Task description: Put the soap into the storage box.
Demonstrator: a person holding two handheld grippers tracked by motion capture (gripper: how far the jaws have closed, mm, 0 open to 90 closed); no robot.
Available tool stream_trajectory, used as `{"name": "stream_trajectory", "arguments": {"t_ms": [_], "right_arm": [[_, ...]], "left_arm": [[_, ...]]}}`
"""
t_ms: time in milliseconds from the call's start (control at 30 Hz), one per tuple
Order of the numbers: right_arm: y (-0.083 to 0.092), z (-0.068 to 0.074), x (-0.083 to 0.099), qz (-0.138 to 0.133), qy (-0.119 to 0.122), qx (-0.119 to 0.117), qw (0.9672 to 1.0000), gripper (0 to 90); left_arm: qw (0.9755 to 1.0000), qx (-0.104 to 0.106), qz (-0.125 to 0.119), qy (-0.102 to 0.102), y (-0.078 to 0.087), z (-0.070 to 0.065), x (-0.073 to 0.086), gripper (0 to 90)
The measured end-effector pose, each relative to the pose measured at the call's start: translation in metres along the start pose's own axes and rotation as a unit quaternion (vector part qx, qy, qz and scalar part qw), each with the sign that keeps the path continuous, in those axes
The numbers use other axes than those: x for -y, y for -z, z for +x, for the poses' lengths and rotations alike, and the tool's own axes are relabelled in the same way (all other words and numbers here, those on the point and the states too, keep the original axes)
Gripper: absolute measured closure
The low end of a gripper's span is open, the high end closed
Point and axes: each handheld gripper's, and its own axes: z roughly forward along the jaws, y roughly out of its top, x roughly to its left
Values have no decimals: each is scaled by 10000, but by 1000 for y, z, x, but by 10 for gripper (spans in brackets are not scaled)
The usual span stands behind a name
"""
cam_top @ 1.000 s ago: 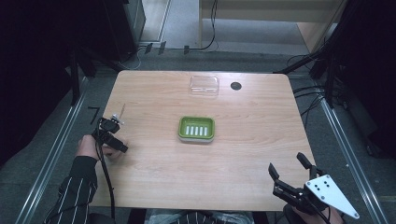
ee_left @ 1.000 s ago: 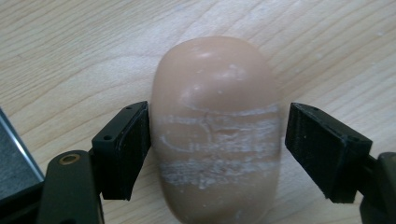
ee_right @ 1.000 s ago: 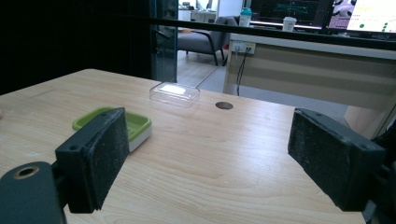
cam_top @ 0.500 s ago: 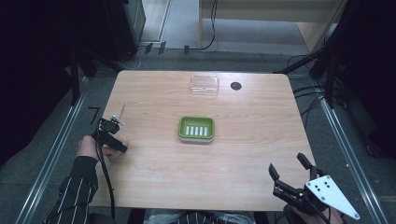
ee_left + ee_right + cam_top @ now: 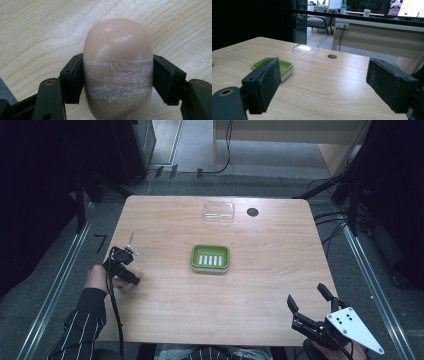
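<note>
A smooth beige bar of soap point(image 5: 117, 42) with white scuff marks lies on the wooden table point(image 5: 270, 275). My left gripper point(image 5: 117, 75) is shut on it, a black pad pressing each long side. From above, that gripper point(image 5: 125, 272) sits near the table's left edge, held by a hand in a striped sleeve. A green soap dish point(image 5: 210, 258) with white ribs rests at the table's middle, well right of the left gripper. My right gripper point(image 5: 310, 302) hovers at the near right corner, open, with nothing between its pads point(image 5: 263, 83); it faces the dish point(image 5: 284, 66).
A clear plastic box point(image 5: 219, 211) stands near the far edge, with a round black cable hole point(image 5: 252, 212) just right of it. Both appear in the right gripper view, the box point(image 5: 305, 50) and the hole point(image 5: 332, 56). Metal rails run along the floor at both sides.
</note>
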Motion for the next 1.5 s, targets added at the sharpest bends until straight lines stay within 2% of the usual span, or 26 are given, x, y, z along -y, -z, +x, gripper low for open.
{"name": "stream_trajectory", "arguments": {"t_ms": [67,267,333,400,433,633,667,967,1067,1233,1500], "right_arm": [[0,0,0,1,-1,-1,10000,132],[0,0,0,-6,-23,6,10000,132],[0,0,0,-9,-12,10,10000,132],[0,-1,0,-11,-13,11,10000,132],[1,0,0,-19,-10,11,10000,132],[0,0,0,-9,-10,12,10000,132],[0,0,0,-9,3,0,10000,132],[0,0,0,-4,-3,8,10000,132],[0,0,0,-1,15,-2,10000,132],[0,0,0,-9,-4,18,10000,132],[1,0,0,-1,18,13,10000,132]], "left_arm": [[10000,-47,-51,-32,1,-2,-1,334],[9998,-18,-144,-136,5,-7,-4,334],[9996,10,-154,-238,6,-12,-7,334],[9996,17,-139,-236,7,-14,-8,334],[9994,14,-148,-326,9,-16,-9,334],[9989,56,-184,-427,12,-23,-11,334],[9986,64,-179,-502,13,-24,-13,334],[9976,134,-200,-654,14,-34,-19,334],[9968,125,-133,-776,14,-38,-23,334],[9954,168,-184,-920,16,-47,-30,334],[9938,198,-202,-1074,17,-52,-36,334]]}}
